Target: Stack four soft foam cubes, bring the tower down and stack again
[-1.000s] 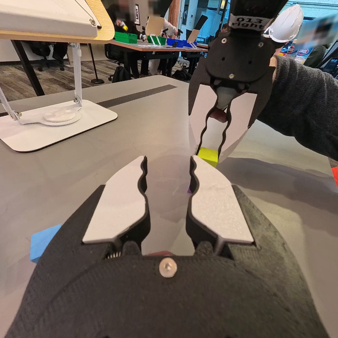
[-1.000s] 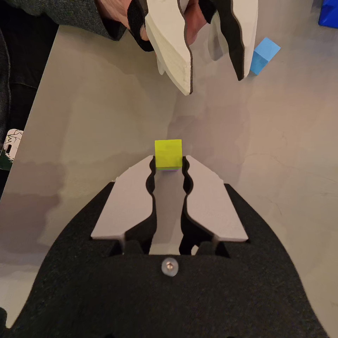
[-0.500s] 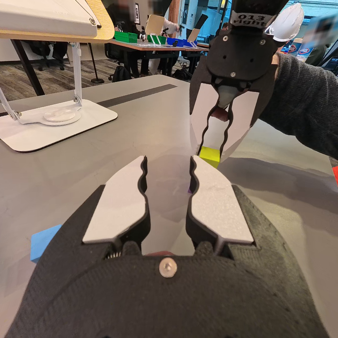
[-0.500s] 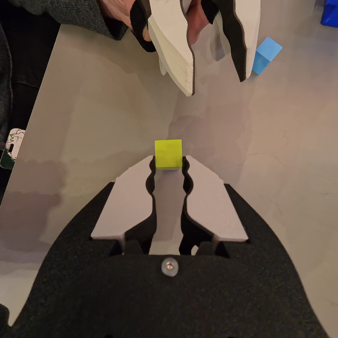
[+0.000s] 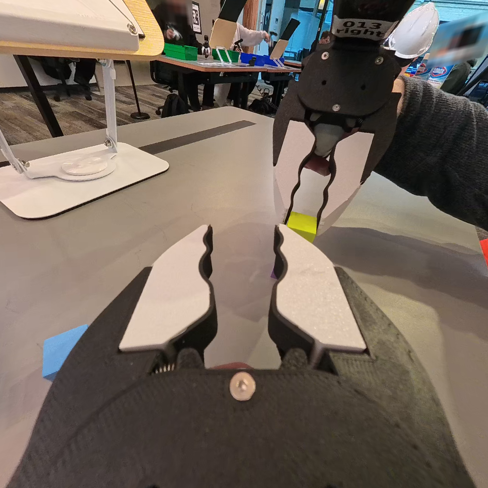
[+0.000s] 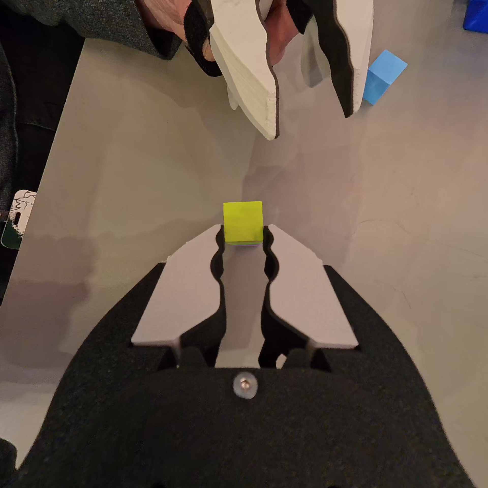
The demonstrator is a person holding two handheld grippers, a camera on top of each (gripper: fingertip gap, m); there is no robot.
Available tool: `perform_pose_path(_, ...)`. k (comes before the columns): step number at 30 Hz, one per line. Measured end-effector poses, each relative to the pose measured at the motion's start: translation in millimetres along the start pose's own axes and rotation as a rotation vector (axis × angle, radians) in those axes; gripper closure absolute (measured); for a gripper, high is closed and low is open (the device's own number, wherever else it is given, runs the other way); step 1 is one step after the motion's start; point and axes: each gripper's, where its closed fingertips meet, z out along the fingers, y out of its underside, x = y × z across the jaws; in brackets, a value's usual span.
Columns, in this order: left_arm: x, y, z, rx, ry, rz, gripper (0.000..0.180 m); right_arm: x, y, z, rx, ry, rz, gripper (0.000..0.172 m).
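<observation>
Yellow-green cube: foam, pinched between the right gripper fingertips, both pads pressing its sides; sits on top of a stack, thin green and purple edges just visible under it
Right gripper from the left wrist view: pointing down, closed on the same cube above the grey table
Left gripper: jaws apart, nothing between them, only table surface showing in the gap; hovers near the stack, its right finger covering most of it
Left gripper from the right wrist view: held above the table beyond the stack, fingers spread
Purple cube: only a sliver showing beside the left gripper's right finger, low in the stack
Blue cube: loose on the table, well apart from the stack, just beside the left gripper; also at lower left of the left wrist view
Red thing: at the right edge, cut off, cannot tell what it is
White stand: on the table, far left
</observation>
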Motion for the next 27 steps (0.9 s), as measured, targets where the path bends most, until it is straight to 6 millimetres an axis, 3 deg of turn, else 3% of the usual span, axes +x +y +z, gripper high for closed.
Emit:
perform_pose_path(15,0.7,0.5,0.7,-0.001,0.002,0.003,0.137,-1.0,0.7,2.3,-0.010,0.003,0.025,0.144)
perform_pose_path(21,-0.3,-0.1,-0.8,-0.003,-0.006,0.020,0.136,1.5,2.9,3.6,-0.021,0.023,0.047,0.128)
perform_pose_path(27,-25.2,0.2,-32.5,-0.048,-0.088,0.080,0.131,-0.6,8.5,-19.2,0.050,0.087,0.079,0.128)
